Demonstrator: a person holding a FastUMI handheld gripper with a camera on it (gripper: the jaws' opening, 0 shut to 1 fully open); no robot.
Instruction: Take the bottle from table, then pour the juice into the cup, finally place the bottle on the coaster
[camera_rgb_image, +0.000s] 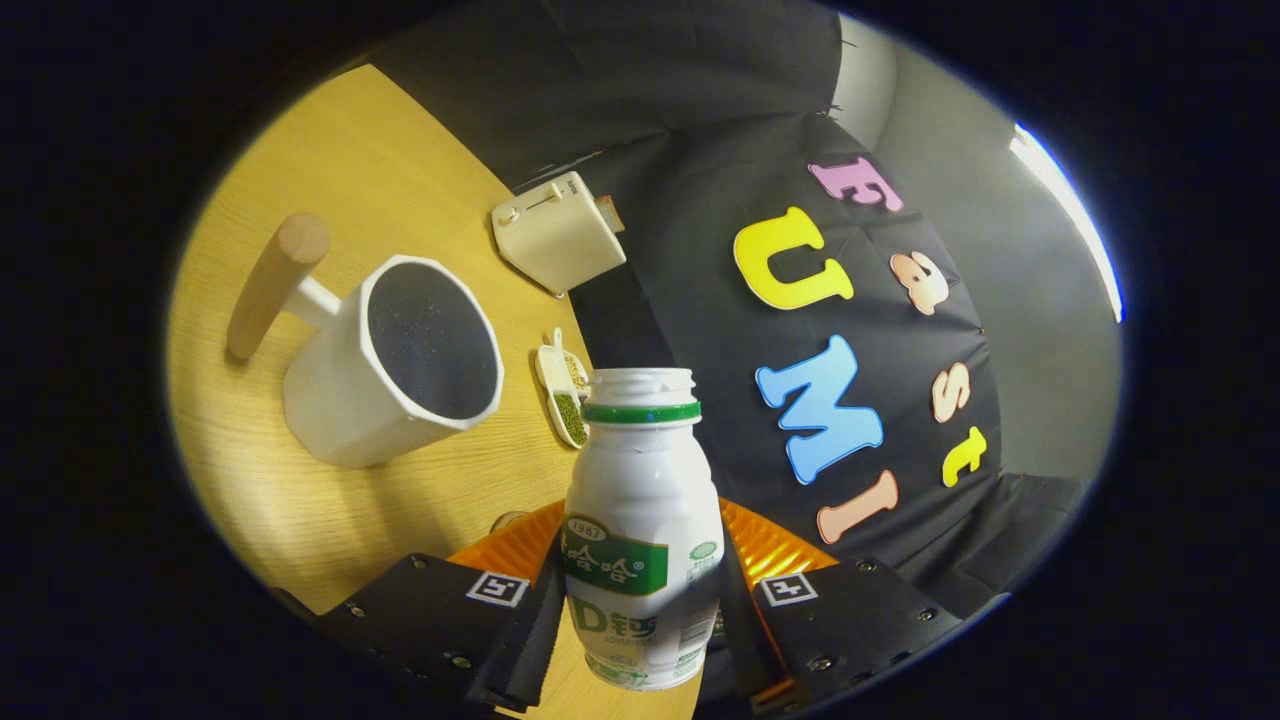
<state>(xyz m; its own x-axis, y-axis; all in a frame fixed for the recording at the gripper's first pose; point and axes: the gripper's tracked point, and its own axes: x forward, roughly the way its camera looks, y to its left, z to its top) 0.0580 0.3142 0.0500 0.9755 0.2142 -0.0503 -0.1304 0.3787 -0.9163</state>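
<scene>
Pinching the white bottle (642, 530) between both fingers, our hand-held gripper (640, 615) has it upright and uncapped above the orange coaster (775, 545), and beyond it we see the white cup (395, 365) with its wooden handle, a small dish (562, 395) and a toaster (557, 235) on the tabletop (330, 180).

The bottle (640, 530) looks like glossy white plastic, smooth, with a printed label wrapped round its body; the hand-held gripper (640, 625) has both fingers pressed on its sides. The worktop (330, 170) is pale wood with a fine grain and a matt finish. The cup (395, 360) has a smooth, slightly shiny white body, and its handle (275, 282) is bare, matt wood. The coaster (770, 545) behind the bottle is ribbed and glossy. The toaster (558, 232) near the worktop's far edge has a smooth, matt cream shell.
</scene>
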